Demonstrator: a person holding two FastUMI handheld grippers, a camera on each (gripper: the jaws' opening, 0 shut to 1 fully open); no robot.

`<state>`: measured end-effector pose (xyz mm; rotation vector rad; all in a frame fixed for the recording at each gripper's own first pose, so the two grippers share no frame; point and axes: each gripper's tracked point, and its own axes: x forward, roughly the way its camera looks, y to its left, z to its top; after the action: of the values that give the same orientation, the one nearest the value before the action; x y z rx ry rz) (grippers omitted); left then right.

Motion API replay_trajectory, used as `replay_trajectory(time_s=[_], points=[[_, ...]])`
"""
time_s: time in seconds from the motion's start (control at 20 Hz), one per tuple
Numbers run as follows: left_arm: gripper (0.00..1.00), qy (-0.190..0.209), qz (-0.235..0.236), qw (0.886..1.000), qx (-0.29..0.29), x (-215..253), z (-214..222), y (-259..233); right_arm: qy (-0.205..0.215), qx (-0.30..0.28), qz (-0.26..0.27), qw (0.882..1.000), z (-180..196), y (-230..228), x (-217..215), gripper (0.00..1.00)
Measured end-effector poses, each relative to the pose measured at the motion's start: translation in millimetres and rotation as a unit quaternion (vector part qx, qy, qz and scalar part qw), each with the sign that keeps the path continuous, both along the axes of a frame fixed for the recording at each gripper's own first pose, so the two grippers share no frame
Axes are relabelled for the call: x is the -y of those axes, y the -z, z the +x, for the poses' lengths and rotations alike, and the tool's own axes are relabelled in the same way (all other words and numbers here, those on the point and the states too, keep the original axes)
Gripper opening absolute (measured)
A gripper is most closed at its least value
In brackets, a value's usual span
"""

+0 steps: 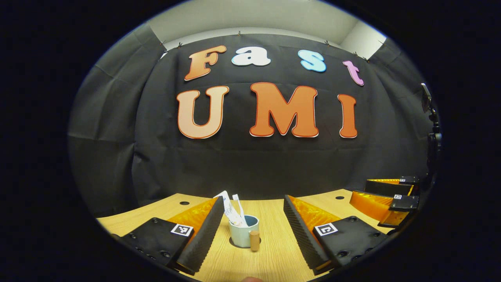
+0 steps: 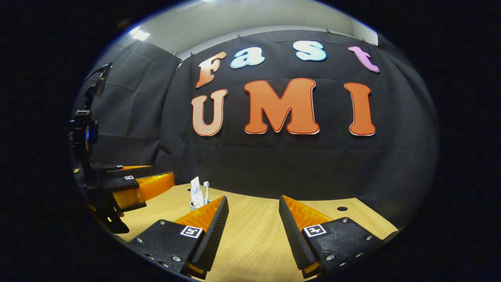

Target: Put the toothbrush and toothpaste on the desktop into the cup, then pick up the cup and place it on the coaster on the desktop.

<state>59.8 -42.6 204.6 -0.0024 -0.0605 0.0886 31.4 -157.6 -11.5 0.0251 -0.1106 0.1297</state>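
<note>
Between our left gripper (image 1: 248, 231), jaws wide apart and empty, stands the cup (image 1: 243, 231) holding toothbrush (image 1: 238, 207) and toothpaste (image 1: 227, 205), seemingly already on the coaster (image 1: 235, 243). Our right gripper (image 2: 250, 225) is equally spread over bare desktop (image 2: 254, 243); closing off-centre on the cup's handle (image 1: 254, 240) could tip all 3.

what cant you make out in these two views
- Coaster under the cup, left gripper view: a dark ring shows at its base, too little to confirm.
- Cup's lower part, right gripper view: hidden behind the right tool's finger.
- Toothpaste print: too small.
- Left tool: open, nothing held.
</note>
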Motion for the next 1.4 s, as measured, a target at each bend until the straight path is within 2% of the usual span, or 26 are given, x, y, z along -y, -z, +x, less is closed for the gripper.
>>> replay_trajectory(time_s=[0.1, 0.15, 0.25, 0.3, 0.35, 0.45, 0.55, 0.6, 0.85, 0.9, 1.05, 1.1, 1.35, 1.4], points=[[1.0, -0.001, 0.003, 1.0, -0.002, 3, 4, -1, -0.002, 0.004, -0.003, 1.0, -1, 0, -1, 0.79], [0.97, 0.0, 0.004, 1.0, -0.003, 6, 5, -1, -0.005, 0.004, -0.003, 1.0, 0, 0, -2, 0.79], [0.97, 0.002, 0.01, 1.0, 0.001, 11, 3, -5, -0.009, 0.006, -0.004, 1.0, -1, 0, -2, 0.8], [1.0, 0.001, 0.016, 1.0, 0.005, 12, 4, -7, -0.007, 0.007, -0.005, 1.0, -1, -1, -1, 0.81], [0.97, 0.001, 0.02, 1.0, 0.005, 14, 4, -7, -0.007, 0.01, -0.004, 1.0, 0, -1, -1, 0.81], [1.0, 0.002, 0.026, 1.0, 0.002, 18, 5, -6, -0.009, 0.018, -0.002, 1.0, -1, -4, -2, 0.81], [0.97, 0.002, 0.03, 1.0, 0.002, 20, 4, -8, -0.01, 0.022, 0.0, 1.0, 0, -6, -1, 0.81], [1.0, 0.002, 0.031, 1.0, 0.004, 21, 4, -10, -0.011, 0.022, -0.002, 1.0, 0, -6, -1, 0.81], [1.0, 0.004, 0.024, 1.0, 0.019, 19, 2, -21, -0.009, 0.028, -0.008, 1.0, 1, -10, 1, 0.81], [0.97, 0.002, 0.025, 0.999, 0.021, 19, 2, -22, -0.006, 0.026, -0.01, 1.0, 1, -10, 3, 0.81], [1.0, -0.007, 0.037, 0.999, 0.031, 13, 2, -23, 0.002, 0.024, -0.018, 1.0, 2, -9, 8, 0.81], [0.97, -0.011, 0.043, 0.998, 0.032, 12, 1, -23, 0.004, 0.024, -0.02, 1.0, 2, -8, 10, 0.81], [0.97, -0.016, 0.039, 0.998, 0.04, 7, -3, -26, 0.014, 0.018, -0.015, 1.0, 6, -6, 16, 0.81], [0.94, -0.018, 0.037, 0.998, 0.041, 6, -2, -27, 0.015, 0.018, -0.015, 1.0, 6, -6, 17, 0.81]])
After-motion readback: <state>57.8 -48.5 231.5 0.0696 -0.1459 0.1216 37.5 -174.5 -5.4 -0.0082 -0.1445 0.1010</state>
